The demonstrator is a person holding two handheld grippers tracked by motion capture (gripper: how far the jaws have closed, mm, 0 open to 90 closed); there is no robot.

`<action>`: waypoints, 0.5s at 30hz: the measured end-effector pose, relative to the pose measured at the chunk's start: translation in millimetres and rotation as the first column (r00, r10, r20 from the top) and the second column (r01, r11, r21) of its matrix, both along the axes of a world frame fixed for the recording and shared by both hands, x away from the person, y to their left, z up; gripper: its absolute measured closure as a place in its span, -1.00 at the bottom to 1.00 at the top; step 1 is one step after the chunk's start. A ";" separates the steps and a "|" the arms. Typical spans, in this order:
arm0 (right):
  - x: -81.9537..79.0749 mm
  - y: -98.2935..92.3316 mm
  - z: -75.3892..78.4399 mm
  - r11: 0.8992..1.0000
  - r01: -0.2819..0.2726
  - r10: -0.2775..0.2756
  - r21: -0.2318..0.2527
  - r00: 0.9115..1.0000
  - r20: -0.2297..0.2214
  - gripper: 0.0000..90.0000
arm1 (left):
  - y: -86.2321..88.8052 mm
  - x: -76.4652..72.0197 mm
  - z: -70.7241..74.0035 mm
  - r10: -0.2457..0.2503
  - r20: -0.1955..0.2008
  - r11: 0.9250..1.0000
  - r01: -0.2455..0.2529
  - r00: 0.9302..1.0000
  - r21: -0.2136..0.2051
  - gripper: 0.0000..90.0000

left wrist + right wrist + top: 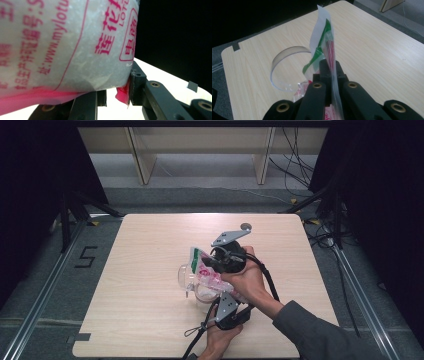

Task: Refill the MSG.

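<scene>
Both grippers' jaws around the bag point(325, 47), pinching it.

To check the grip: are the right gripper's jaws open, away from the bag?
No, the right gripper has its jaws closed on the bag's thin top edge.

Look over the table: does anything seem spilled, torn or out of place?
Nothing stands out. The bag of white powder is held between the left hand-held gripper and right hand-held gripper over the clear cup; no spill shows.
</scene>
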State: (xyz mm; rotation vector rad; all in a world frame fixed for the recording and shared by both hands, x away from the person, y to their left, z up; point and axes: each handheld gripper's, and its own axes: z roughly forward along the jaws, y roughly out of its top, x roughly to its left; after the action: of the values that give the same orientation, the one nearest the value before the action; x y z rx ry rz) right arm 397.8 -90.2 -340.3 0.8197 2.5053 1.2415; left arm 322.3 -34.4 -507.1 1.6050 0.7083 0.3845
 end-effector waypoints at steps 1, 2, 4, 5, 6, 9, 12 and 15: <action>0.1 0.4 -0.7 1.000 0.004 -0.004 0.003 1.000 0.006 1.00 | -0.3 1.1 0.2 -0.029 0.000 1.000 0.029 1.000 0.007 0.61; -0.7 0.0 0.6 1.000 0.003 -0.003 0.000 1.000 -0.018 1.00 | -0.8 2.4 0.5 -0.016 0.029 1.000 0.016 0.999 0.000 0.61; -0.2 -0.4 0.7 1.000 0.005 -0.005 -0.002 1.000 -0.013 1.00 | -0.3 2.9 0.9 -0.021 0.035 1.000 0.021 0.999 0.012 0.61; -0.2 -0.2 0.8 1.000 0.004 -0.004 -0.002 1.000 -0.013 1.00 | -0.3 3.0 1.0 -0.022 0.036 1.000 0.022 0.999 0.012 0.61; -0.4 -0.1 1.0 1.000 0.005 -0.005 -0.002 1.000 -0.016 1.00 | -0.5 2.9 1.1 -0.021 0.036 1.000 0.021 0.999 0.010 0.61; -0.7 -0.1 1.5 1.000 0.013 -0.013 -0.005 1.000 -0.023 1.00 | -0.5 -0.9 1.4 0.002 0.018 1.000 -0.002 1.000 0.015 0.61; 0.0 0.0 1.5 1.000 0.006 -0.006 -0.006 1.000 -0.011 1.00 | -0.6 -0.8 1.8 0.001 0.019 1.000 -0.002 1.000 0.017 0.61; 0.0 0.4 1.3 1.000 0.006 -0.006 -0.005 1.000 -0.010 1.00 | -0.7 -0.7 1.7 0.004 0.023 1.000 -0.005 1.000 0.019 0.61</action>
State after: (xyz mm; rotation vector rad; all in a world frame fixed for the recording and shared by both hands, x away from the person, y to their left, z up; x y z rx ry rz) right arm 397.8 -89.8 -339.0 0.8339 2.5112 1.2320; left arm 321.5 -35.1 -505.5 1.6147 0.6927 0.4133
